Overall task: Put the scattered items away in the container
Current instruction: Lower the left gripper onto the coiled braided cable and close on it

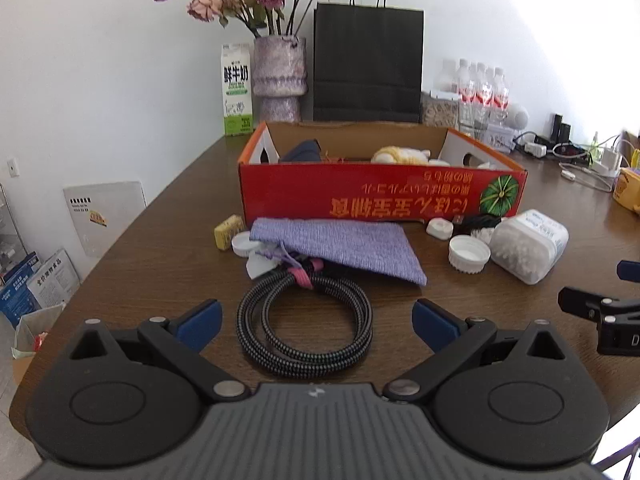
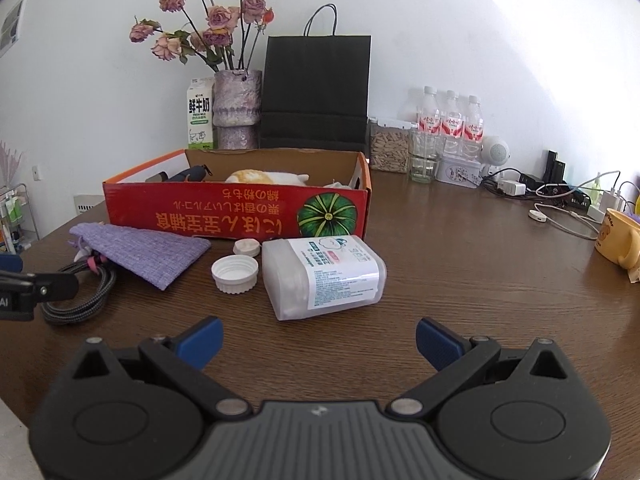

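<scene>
Only from the left wrist: a coiled black-and-grey braided cable (image 1: 305, 326) lying flat on the dark wood-grain bench (image 1: 160, 248), directly between the spread blue-padded fingers of the left gripper (image 1: 317, 324), jaws released and holding nothing; also a small yellow block (image 1: 228, 231) and a white flat cap (image 1: 245, 243) at the left end of the woven lilac fabric pouch (image 1: 340, 247), which overlaps the cable's pink tie. Only from the right wrist: the printed label on the translucent plastic tub of cotton swabs (image 2: 324, 276), lying on its side just ahead of the right gripper (image 2: 319, 342), likewise released and empty, with a ribbed white screw cap (image 2: 235, 274) beside the tub and a small round cream lid (image 2: 247, 247) behind it. Seen from both: a red cardboard box with a green pumpkin print (image 1: 382, 196), open-topped, standing behind the scattered items and already containing a cream plush toy (image 1: 400, 155) and a dark navy pouch (image 1: 304, 151). Behind the box, a matte black paper bag (image 2: 316, 92), a textured purple vase of dried roses (image 2: 237, 110) and a milk carton (image 1: 237, 90).
</scene>
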Demonstrator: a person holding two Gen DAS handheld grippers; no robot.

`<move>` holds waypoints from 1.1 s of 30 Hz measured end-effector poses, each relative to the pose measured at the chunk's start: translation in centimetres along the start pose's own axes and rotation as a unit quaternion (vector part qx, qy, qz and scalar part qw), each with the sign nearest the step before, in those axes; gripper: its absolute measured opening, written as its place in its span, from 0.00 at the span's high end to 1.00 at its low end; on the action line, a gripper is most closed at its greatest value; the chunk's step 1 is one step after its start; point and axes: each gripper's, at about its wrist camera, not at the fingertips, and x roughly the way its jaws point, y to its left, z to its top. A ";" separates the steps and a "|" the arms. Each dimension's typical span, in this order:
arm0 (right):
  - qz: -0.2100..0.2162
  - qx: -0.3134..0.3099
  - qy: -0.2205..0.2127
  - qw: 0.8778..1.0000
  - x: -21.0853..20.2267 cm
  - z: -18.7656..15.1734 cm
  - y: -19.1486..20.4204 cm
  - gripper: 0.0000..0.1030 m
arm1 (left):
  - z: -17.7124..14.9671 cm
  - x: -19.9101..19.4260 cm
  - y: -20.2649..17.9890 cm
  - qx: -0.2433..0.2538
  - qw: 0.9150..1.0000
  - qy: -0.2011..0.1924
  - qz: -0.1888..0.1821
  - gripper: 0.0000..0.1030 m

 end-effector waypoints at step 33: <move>0.017 -0.007 0.045 0.999 5.3 1.4 -1.6 0.00 | 0.3 5.2 1.4 -0.020 0.999 0.036 0.004 0.12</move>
